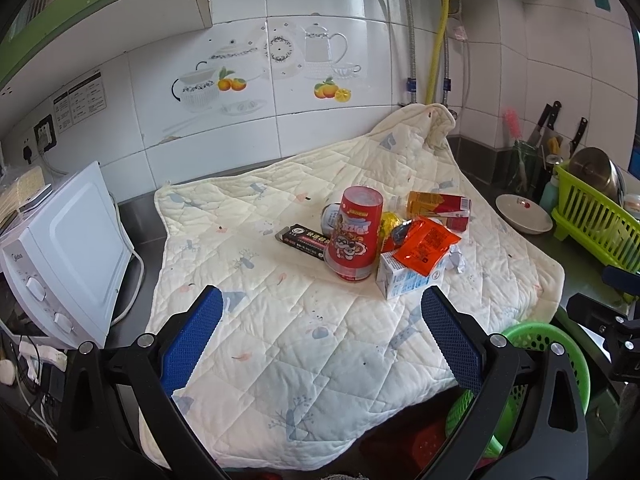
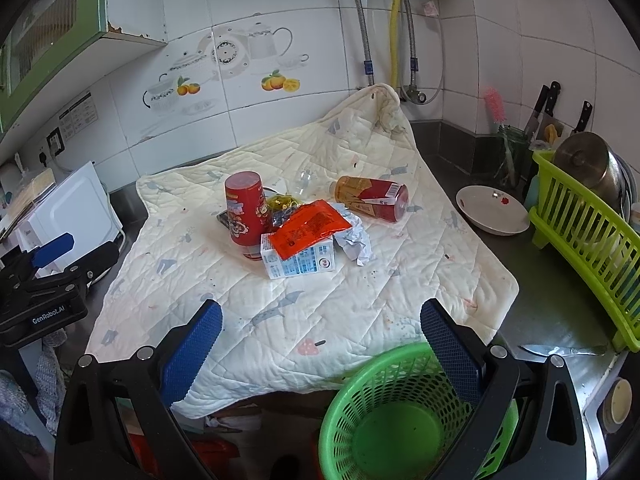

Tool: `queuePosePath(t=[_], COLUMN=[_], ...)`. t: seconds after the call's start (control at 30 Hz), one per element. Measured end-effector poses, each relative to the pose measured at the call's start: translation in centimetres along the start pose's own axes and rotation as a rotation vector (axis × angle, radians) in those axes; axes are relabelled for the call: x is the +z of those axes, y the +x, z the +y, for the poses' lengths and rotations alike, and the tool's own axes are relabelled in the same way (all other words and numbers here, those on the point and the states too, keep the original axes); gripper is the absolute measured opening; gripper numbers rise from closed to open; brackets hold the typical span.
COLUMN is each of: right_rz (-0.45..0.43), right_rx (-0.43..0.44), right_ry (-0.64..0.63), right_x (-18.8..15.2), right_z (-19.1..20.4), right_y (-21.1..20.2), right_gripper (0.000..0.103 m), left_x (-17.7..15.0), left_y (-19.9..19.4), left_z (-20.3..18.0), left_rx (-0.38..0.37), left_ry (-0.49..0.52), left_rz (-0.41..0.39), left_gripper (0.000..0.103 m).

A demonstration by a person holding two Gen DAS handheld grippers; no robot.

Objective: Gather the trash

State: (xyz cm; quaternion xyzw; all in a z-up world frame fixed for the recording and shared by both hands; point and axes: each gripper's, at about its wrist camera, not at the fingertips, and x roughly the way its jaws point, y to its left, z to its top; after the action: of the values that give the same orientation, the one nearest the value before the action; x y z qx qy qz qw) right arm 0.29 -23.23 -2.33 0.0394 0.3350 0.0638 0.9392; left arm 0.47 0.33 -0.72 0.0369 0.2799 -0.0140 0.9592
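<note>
A pile of trash lies on a cream quilted cloth (image 1: 280, 312) (image 2: 360, 292): an upturned red cup (image 1: 356, 236) (image 2: 246, 212), a white-blue milk carton (image 1: 404, 276) (image 2: 298, 262), an orange packet (image 1: 426, 248) (image 2: 310, 228), a red-yellow drink bottle (image 1: 440, 206) (image 2: 372, 198), a black box (image 1: 302, 238), crumpled paper (image 2: 354, 244). A green basket (image 2: 396, 420) (image 1: 532, 360) stands below the cloth's near edge. My left gripper (image 1: 320, 320) and right gripper (image 2: 320, 320) are both open and empty, short of the pile.
A white microwave (image 1: 68, 256) stands at the left. A white bowl (image 2: 494, 210), a lime dish rack (image 2: 588, 240) with a steel pot, and knives stand at the right. A knife (image 2: 560, 350) lies on the counter by the rack.
</note>
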Motion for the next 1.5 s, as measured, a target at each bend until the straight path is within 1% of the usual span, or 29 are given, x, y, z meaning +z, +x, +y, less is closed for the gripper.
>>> queuePosePath(t=[0.57, 1.03, 1.5], right_rz=[-0.014, -0.032, -0.032], right_rx=[-0.027, -0.063, -0.075], right_ry=[0.000, -0.015, -0.011], right_x=[0.0, 0.0, -0.1], right_z=[-0.6, -0.6, -0.7], right_y=[-0.4, -1.1, -1.5], right_gripper=[0.096, 0.096, 0.096], left_x=[0.1, 0.3, 0.0], left_y=[0.0, 0.3, 0.0], left_z=[-1.3, -1.3, -1.6], left_rx=[-0.019, -0.030, -0.045], left_ry=[0.004, 0.003, 0.005], left_rz=[-0.003, 0.000, -0.005], left_gripper=[0.098, 0.098, 0.098])
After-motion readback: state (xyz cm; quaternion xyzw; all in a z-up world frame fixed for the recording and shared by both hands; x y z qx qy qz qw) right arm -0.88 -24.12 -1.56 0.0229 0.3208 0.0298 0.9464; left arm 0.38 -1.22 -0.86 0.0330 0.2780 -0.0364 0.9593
